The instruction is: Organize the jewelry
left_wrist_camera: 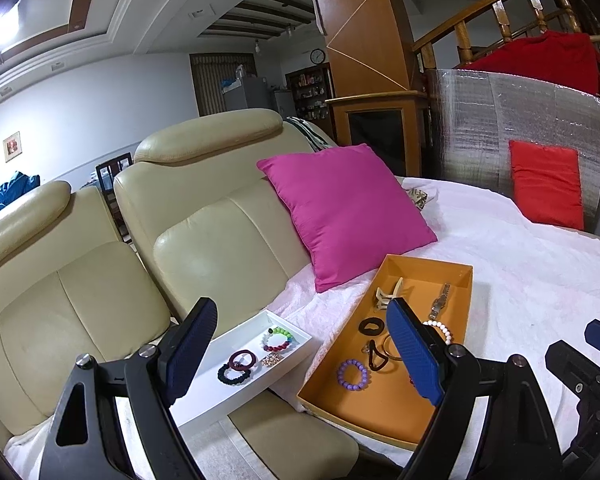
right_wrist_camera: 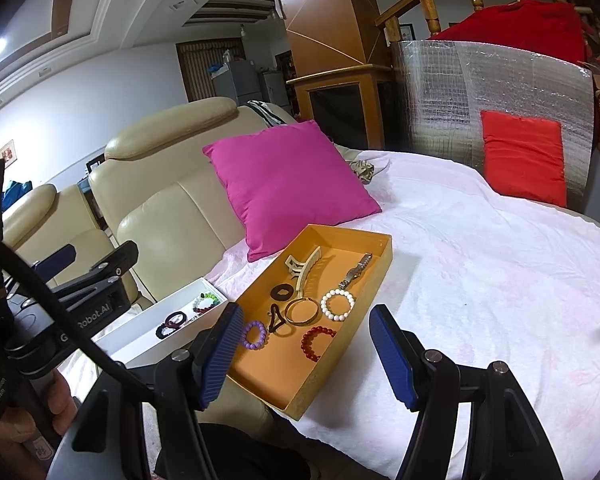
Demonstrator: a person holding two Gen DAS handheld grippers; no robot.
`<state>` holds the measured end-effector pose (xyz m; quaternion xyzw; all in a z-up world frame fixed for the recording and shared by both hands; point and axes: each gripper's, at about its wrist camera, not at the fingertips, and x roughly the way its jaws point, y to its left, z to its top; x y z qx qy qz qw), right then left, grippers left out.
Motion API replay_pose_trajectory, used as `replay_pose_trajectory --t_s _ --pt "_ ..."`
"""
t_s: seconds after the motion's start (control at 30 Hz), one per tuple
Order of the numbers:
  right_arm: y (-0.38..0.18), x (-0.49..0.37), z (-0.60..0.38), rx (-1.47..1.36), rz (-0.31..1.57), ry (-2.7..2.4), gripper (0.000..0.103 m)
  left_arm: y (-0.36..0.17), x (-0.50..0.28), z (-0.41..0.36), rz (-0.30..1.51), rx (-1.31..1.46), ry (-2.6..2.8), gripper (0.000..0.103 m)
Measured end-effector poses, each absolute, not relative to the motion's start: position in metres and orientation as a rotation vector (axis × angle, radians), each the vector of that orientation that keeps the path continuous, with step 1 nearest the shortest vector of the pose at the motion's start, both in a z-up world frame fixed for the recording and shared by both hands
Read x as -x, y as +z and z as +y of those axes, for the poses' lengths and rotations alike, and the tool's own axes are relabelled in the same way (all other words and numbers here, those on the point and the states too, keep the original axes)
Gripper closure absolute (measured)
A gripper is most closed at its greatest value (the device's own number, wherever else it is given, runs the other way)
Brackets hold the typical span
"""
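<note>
An orange box [left_wrist_camera: 462, 280] [right_wrist_camera: 382, 254] sits on a white blanket. It holds a purple bead bracelet [left_wrist_camera: 340, 374] [right_wrist_camera: 254, 346], a white bead bracelet [right_wrist_camera: 323, 305], a red bead bracelet [right_wrist_camera: 305, 342], a gold bangle [right_wrist_camera: 300, 322], a watch [right_wrist_camera: 356, 270], a cream hair claw [right_wrist_camera: 304, 266] and black hair ties. To its left, a white tray [left_wrist_camera: 236, 394] [right_wrist_camera: 140, 346] holds a multicoloured bracelet [left_wrist_camera: 278, 344], a maroon hair tie [left_wrist_camera: 242, 356] and a black bead bracelet [left_wrist_camera: 230, 376]. My left gripper [left_wrist_camera: 304, 350] hovers open before both containers. My right gripper [right_wrist_camera: 306, 356] is open near the box's front corner, holding nothing.
A cream leather sofa [left_wrist_camera: 204, 248] backs the tray. A pink cushion [left_wrist_camera: 340, 212] leans behind the box, and a red cushion [left_wrist_camera: 548, 184] rests against a silver foil panel [left_wrist_camera: 500, 120]. The white blanket [right_wrist_camera: 480, 280] spreads wide to the right.
</note>
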<state>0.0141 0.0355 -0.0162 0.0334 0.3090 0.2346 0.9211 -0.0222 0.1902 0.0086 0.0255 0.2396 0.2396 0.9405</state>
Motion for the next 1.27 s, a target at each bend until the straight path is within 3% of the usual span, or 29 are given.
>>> replay_pose_trajectory --t_s 1.0,1.27 --pt "-0.022 -0.032 0.076 0.017 0.646 0.498 0.034 0.0 0.014 0.227 0.5 0.016 0.535 0.016" --pt "-0.029 -0.054 0.042 -0.046 0.647 0.454 0.034 0.003 -0.01 0.181 0.467 -0.042 0.411 0.016"
